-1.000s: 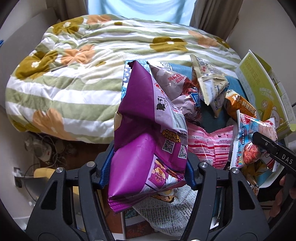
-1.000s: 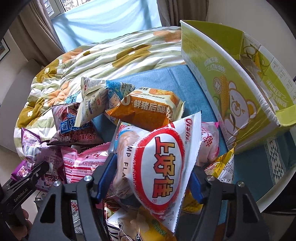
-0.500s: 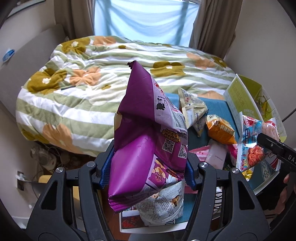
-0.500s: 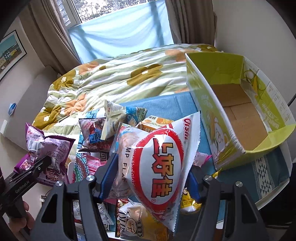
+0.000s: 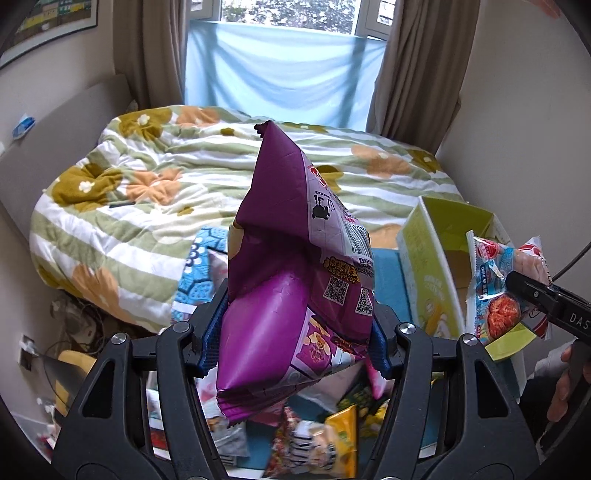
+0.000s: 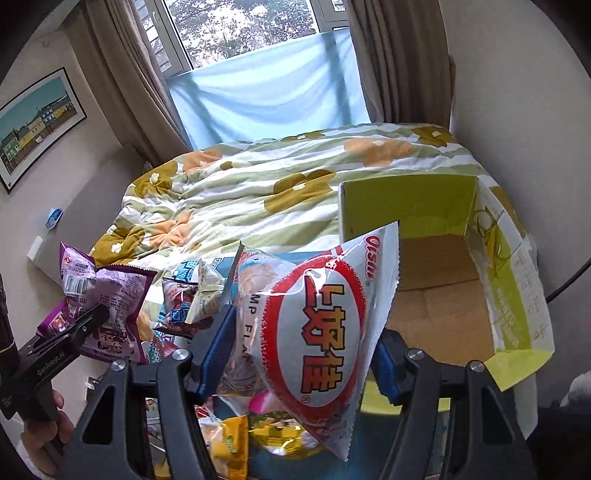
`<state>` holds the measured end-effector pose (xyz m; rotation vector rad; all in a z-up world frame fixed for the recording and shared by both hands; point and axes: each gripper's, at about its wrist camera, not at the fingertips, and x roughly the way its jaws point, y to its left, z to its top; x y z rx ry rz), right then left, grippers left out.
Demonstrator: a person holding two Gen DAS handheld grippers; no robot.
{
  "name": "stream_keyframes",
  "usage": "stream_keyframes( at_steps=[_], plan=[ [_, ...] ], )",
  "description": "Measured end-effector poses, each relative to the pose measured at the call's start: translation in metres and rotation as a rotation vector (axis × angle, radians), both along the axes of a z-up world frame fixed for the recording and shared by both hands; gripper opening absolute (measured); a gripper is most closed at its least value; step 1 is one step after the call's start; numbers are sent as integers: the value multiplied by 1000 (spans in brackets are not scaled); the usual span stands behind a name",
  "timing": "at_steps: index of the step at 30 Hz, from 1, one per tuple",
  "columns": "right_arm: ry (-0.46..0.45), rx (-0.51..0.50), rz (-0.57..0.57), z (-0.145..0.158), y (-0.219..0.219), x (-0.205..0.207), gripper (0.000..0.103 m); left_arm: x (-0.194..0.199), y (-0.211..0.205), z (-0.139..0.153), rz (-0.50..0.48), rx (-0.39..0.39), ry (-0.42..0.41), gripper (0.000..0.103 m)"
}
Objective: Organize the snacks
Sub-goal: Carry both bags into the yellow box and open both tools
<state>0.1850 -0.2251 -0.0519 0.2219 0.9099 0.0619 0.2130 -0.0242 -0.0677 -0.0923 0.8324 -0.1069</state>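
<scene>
Two grippers, each clamped on a snack. Left gripper fingers gripped the puffy purple foil snack bag, held in the air. Right gripper fingers gripped the white-and-red plastic snack pouch, just beside the open yellow-green cardboard box. More packets lay on the counter below.

Bed fills middle of room, covered by quilt with green and white stripes, ochre and orange flowers. Window behind bed, trees outside; lower pane masked by pale blue sheet. Brown curtains drawn to both sides. Walls off-white. Framed picture of coloured houses on left wall. Daylight, soft. Cables tangled on floor beside bed.
</scene>
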Motion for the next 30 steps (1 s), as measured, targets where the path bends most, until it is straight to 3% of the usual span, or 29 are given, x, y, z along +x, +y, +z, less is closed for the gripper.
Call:
stream_keyframes(
  at_steps=[10,22,27,30],
  plan=[
    [5,-60,42,10,-114,39,62,62,-167,-3,-127,-41,53,59],
    [104,-75,-61,-33,-192,82,62,155,-290,-77,-309,17,221,60],
    [145,-82,-103,-46,-211,93,62,170,-301,-89,-306,61,224,102],
    [165,-97,-118,-53,-215,99,62,168,-289,-84,-301,43,223,102]
  ],
)
